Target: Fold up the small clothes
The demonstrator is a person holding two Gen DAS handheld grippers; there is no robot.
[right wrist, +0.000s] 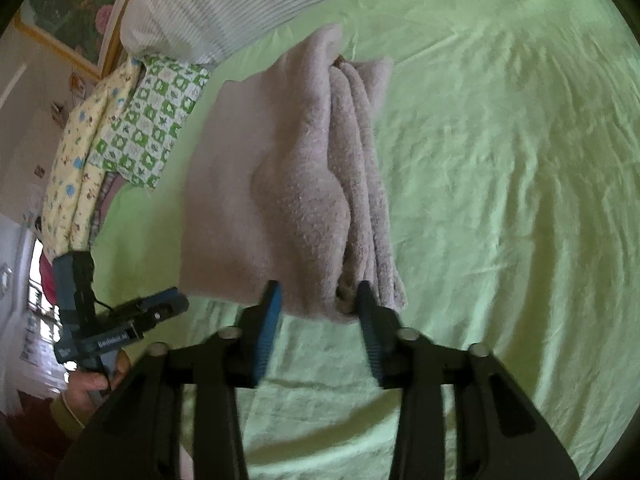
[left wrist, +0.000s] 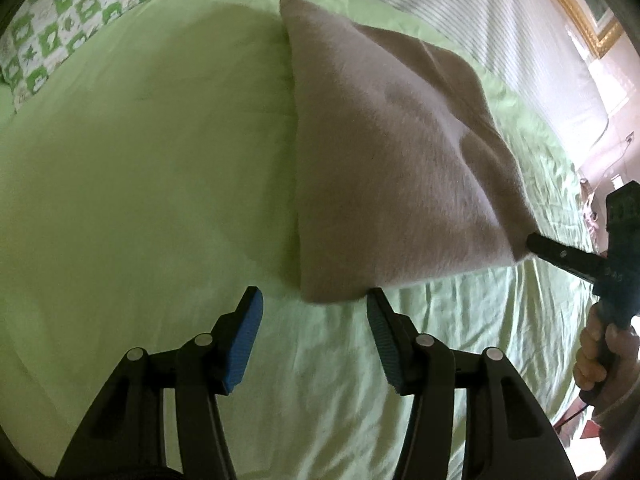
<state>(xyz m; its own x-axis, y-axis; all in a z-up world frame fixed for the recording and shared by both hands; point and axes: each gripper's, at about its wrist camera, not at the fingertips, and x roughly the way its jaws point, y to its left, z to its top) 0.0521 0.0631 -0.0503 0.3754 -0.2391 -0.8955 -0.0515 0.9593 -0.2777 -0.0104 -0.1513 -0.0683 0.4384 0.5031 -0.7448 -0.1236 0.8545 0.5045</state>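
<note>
Keep right claw (right wrist: pixel 316 300) pinched on the towel (right wrist: pixel 280 184) corner, bring wide, empty left claw (left wrist: pixel 314 312) to the near corner (towel half lifted off the bed (left wrist: pixel 120 200)), then fold slowly.

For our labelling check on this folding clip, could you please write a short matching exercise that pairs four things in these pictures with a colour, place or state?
Column one:
1. towel
2. bed sheet
3. left gripper
4. checked pillow

Column two:
A. green and white squares, at the edge of the bed
B. plain light green, creased
C. pinkish grey, folded in layers
D. jaws open, nothing between them

Pairs: 1-C, 2-B, 3-D, 4-A
</note>
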